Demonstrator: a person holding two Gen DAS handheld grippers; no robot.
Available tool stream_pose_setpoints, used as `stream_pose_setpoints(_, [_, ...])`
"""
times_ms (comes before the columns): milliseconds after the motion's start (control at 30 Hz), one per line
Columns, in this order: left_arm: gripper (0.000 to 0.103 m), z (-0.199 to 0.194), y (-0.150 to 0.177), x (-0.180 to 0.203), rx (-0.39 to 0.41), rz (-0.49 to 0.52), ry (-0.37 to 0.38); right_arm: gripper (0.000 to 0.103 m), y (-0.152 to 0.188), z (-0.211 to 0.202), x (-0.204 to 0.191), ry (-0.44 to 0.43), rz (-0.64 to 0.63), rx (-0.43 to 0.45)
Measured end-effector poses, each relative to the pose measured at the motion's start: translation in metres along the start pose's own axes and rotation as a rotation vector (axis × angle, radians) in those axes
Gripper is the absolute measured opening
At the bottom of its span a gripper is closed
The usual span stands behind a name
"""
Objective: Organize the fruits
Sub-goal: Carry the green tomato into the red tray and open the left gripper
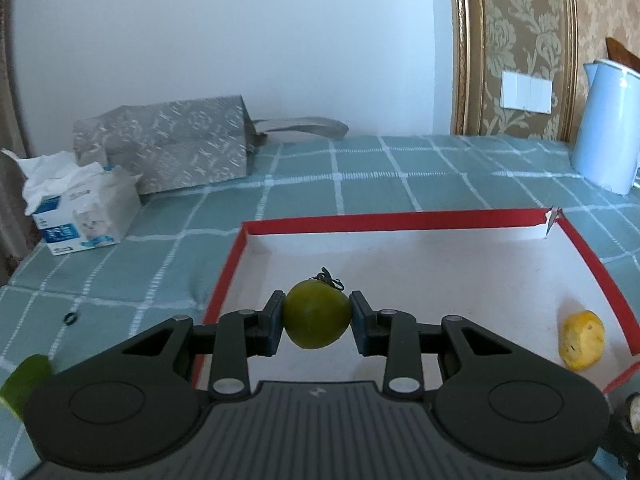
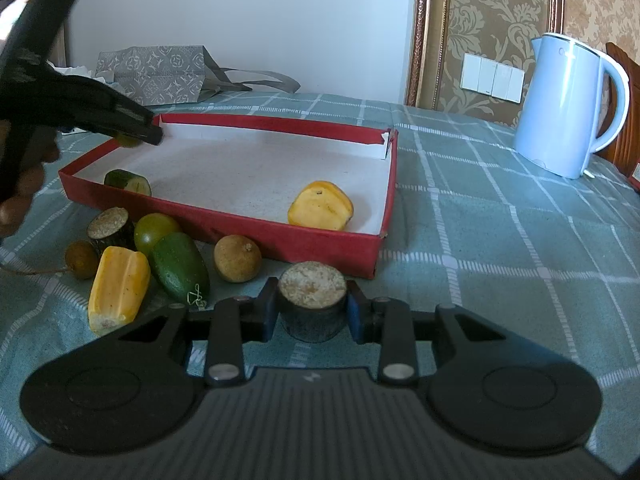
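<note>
My left gripper [image 1: 317, 314] is shut on a round green fruit [image 1: 316, 314] and holds it over the red-walled tray [image 1: 400, 218]. A yellow fruit piece [image 1: 582, 346] lies in the tray's right corner. My right gripper [image 2: 312, 312] is shut on a dark sugarcane stub [image 2: 313, 304] with a pale cut top, on the cloth in front of the tray [image 2: 224, 222]. In the right wrist view the left gripper [image 2: 132, 136] hovers over the tray's far left corner. The tray holds a green cucumber piece [image 2: 128, 182] and the yellow piece [image 2: 320, 206].
Loose fruits lie left of my right gripper: a yellow piece [image 2: 118, 288], a green avocado-like fruit [image 2: 180, 268], a green round fruit [image 2: 154, 230], two brown longans [image 2: 238, 258], another sugarcane stub [image 2: 110, 226]. A blue kettle [image 2: 572, 108], grey bag [image 1: 164, 144] and tissue box [image 1: 76, 208] stand around.
</note>
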State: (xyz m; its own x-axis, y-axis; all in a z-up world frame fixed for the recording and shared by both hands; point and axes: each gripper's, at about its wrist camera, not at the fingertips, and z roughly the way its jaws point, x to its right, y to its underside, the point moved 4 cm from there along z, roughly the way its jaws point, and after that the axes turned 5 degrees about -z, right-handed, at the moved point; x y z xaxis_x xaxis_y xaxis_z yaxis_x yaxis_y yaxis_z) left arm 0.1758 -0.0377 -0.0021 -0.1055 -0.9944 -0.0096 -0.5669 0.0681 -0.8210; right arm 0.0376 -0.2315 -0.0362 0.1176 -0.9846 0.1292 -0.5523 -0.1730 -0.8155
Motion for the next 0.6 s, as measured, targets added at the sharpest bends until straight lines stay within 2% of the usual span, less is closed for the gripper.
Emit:
stream_pose_setpoints(267, [0.034, 0.022, -0.001, 0.007, -0.062, 0.01, 0.015, 0.032, 0.001, 0.0, 0.0, -0.001, 0.001, 0.0])
stream_pose_setpoints(367, [0.035, 0.024, 0.0, 0.007, -0.062, 0.002, 0.015, 0.032, 0.001, 0.0, 0.0, -0.001, 0.001, 0.001])
stream_pose_setpoints(400, [0.038, 0.023, 0.0, 0.008, -0.056, 0.003, 0.012, 0.032, 0.001, 0.0, 0.0, -0.001, 0.002, 0.001])
stream_pose_setpoints(500, [0.061, 0.02, -0.002, 0.008, -0.028, 0.01, -0.003, 0.032, 0.001, 0.0, 0.0, -0.001, 0.002, 0.001])
stream_pose_setpoints(600, [0.064, 0.009, -0.004, 0.007, 0.018, 0.015, -0.011, 0.032, 0.001, 0.0, 0.0, -0.002, 0.002, 0.001])
